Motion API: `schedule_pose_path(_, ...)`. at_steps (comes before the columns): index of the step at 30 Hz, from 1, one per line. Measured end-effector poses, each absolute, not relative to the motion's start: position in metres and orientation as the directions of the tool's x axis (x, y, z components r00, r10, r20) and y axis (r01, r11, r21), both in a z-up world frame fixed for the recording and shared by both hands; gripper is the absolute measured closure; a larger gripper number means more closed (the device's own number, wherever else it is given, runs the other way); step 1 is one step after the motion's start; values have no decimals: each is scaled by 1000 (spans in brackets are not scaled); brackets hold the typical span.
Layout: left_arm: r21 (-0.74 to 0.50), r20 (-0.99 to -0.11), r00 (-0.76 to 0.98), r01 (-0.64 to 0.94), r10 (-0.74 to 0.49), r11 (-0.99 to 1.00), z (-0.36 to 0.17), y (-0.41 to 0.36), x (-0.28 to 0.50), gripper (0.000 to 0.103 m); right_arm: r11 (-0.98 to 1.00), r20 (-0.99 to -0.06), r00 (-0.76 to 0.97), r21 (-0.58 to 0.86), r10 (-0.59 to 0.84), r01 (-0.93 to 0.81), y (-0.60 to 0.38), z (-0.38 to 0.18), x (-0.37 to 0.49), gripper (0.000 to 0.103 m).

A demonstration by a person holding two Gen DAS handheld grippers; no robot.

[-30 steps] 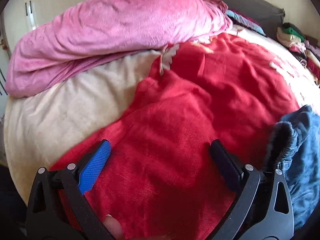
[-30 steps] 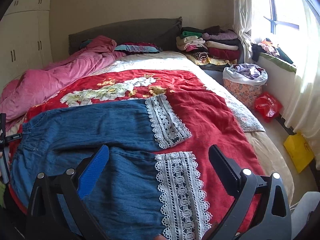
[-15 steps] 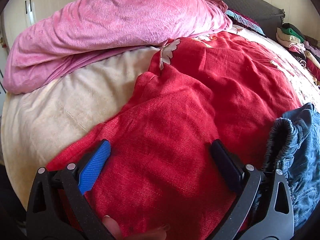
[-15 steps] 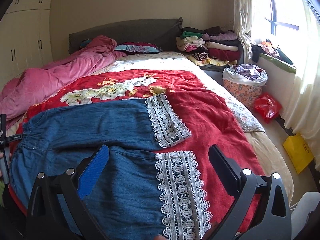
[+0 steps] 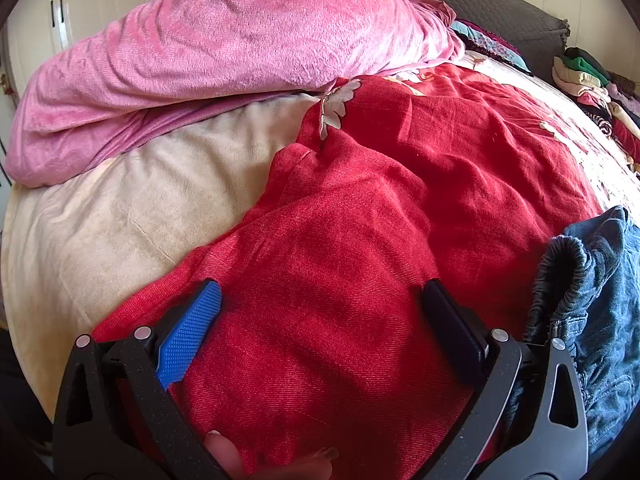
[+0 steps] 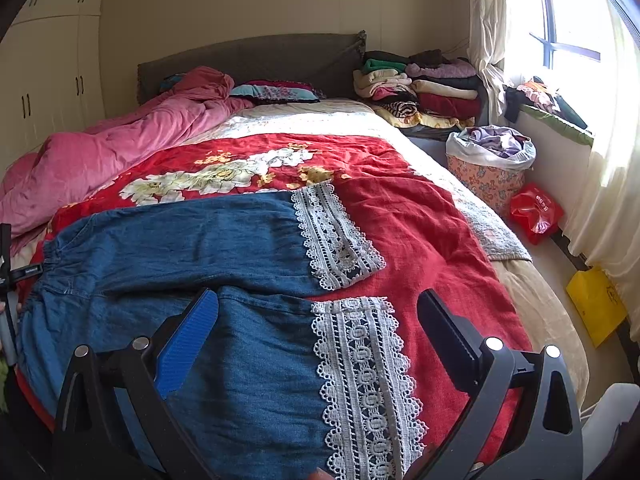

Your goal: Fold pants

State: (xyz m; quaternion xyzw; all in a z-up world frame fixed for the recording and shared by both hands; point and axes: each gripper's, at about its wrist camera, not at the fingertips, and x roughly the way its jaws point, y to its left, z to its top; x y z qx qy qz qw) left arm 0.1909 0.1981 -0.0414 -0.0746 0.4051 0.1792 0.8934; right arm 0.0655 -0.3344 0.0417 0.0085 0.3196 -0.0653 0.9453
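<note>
— Grippers? Left gripper (image 5: 320, 300) spread over the red blanket (image 5: 360, 200); right gripper (image 6: 318, 312) spread above the pants (image 6: 180, 248).
— Progress?
— I judge 0 folds: 2 legs flat, side by side, waistband (image 5: 560, 280) beside my left.

Pants spread across the near part of a bed, with bedding and clutter around them.

The pants (image 6: 192, 264) lie flat on a bedspread (image 6: 420, 232) that covers the bed (image 6: 536, 300), waistband to the left, both lace cuffs (image 6: 360, 364) to the right, one leg behind the other. A bunched duvet (image 6: 100, 160) lies along the bed's left side; pillows (image 6: 276, 92) rest against the headboard (image 6: 256, 60) at the far end. Folded clothes (image 6: 424, 88) are stacked at the far right corner. On the floor right of the bed stand a lined basket (image 6: 488, 172) and, nearer, two bags (image 6: 536, 212), below the window (image 6: 568, 20). Wardrobes (image 6: 48, 80) line the left wall.
</note>
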Motion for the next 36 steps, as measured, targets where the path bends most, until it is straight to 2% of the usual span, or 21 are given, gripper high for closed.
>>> schedule_pose_path(36, 8, -750, 609, -381, 258, 925, -43, 199, 191, 8, 993, -620, 777, -24, -107, 117, -333, 34, 66, 4)
